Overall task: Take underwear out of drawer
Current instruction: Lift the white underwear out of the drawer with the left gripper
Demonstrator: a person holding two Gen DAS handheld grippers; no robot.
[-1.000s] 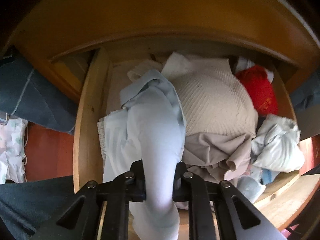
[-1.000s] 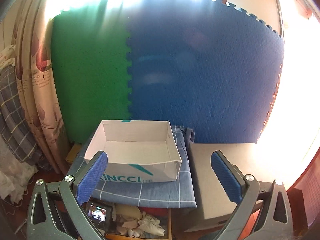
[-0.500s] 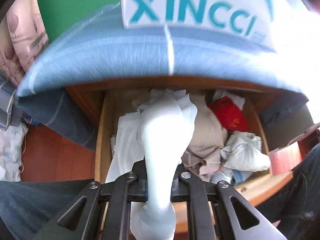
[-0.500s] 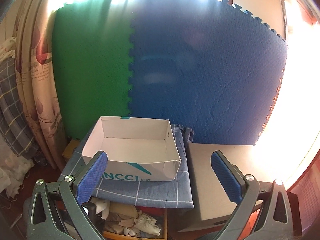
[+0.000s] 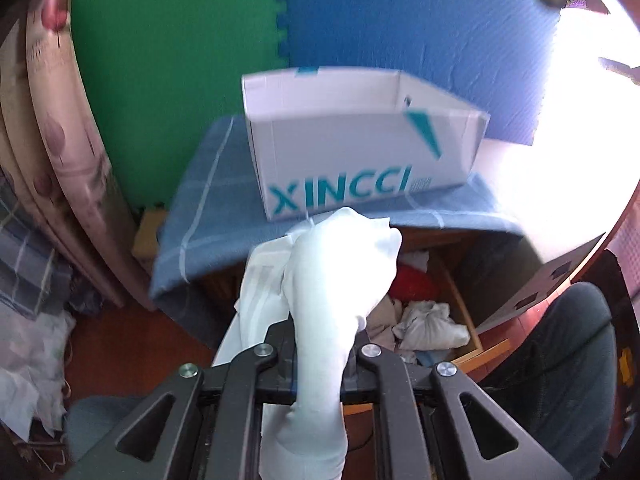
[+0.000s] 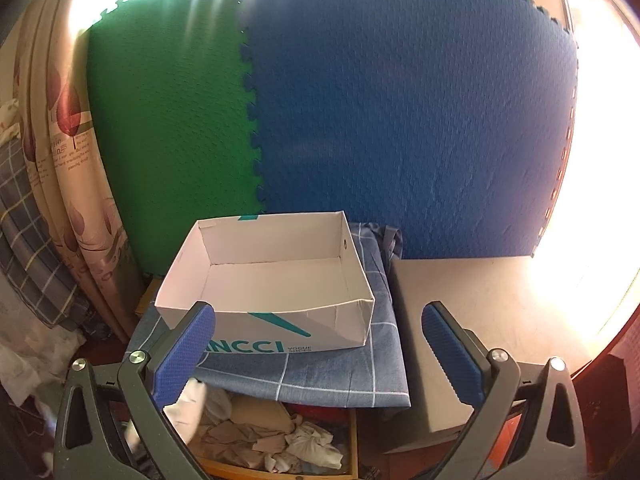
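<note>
The open wooden drawer (image 5: 460, 300) sits below a counter draped in blue checked cloth (image 5: 208, 216), which carries an empty white shoebox (image 6: 272, 280). The pale blue-white underwear (image 5: 336, 280) hangs as a long bunched roll, clamped in the left claw (image 5: 320, 356), above the drawer; its long axis runs toward the box, its lower end cut off. The right claw (image 6: 320, 344) stands apart, empty. Drawer contents are crumpled, indistinct.
</note>
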